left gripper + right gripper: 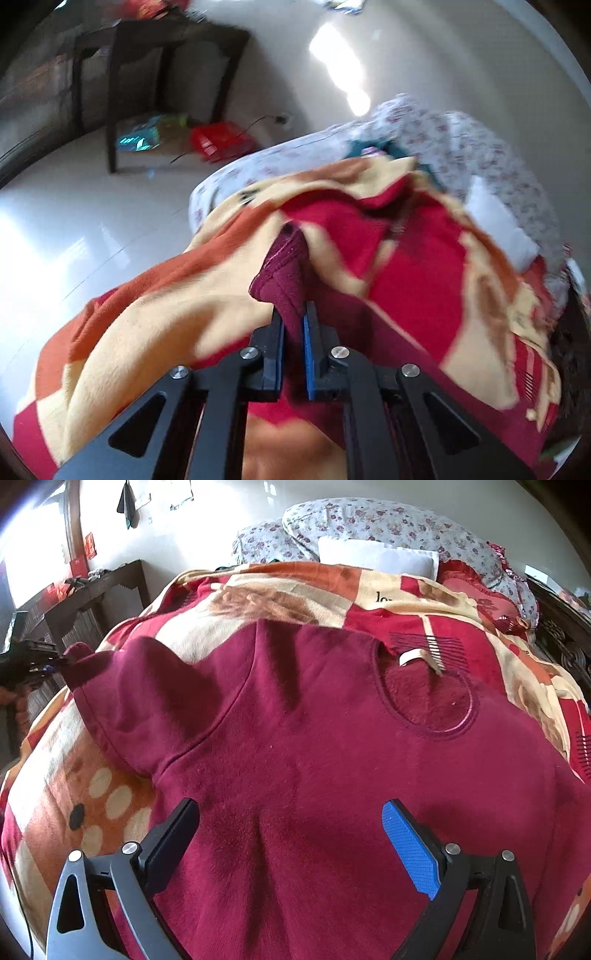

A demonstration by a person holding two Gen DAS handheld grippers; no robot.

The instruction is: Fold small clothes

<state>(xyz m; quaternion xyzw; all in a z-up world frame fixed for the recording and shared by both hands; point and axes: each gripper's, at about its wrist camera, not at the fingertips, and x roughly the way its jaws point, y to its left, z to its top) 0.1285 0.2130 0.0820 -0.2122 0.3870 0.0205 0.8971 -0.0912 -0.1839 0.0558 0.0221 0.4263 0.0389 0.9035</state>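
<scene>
A maroon sweatshirt (314, 757) lies spread on a red, orange and cream blanket (288, 598) on a bed, neckline with a white label toward the far right. My left gripper (293, 314) is shut on the end of the sweatshirt's sleeve (284, 273) and holds it lifted above the blanket. It also shows in the right wrist view (55, 661) at the far left, pinching the sleeve cuff (79, 657). My right gripper (291, 812) is open and empty, its jaws wide apart just above the sweatshirt's body.
Floral pillows (388, 520) and a white pillow (376, 555) lie at the head of the bed. A dark wooden table (159, 55) stands on the pale tiled floor, with a red bag (218, 140) and colourful packets beside it. A dark headboard (565, 635) edges the right.
</scene>
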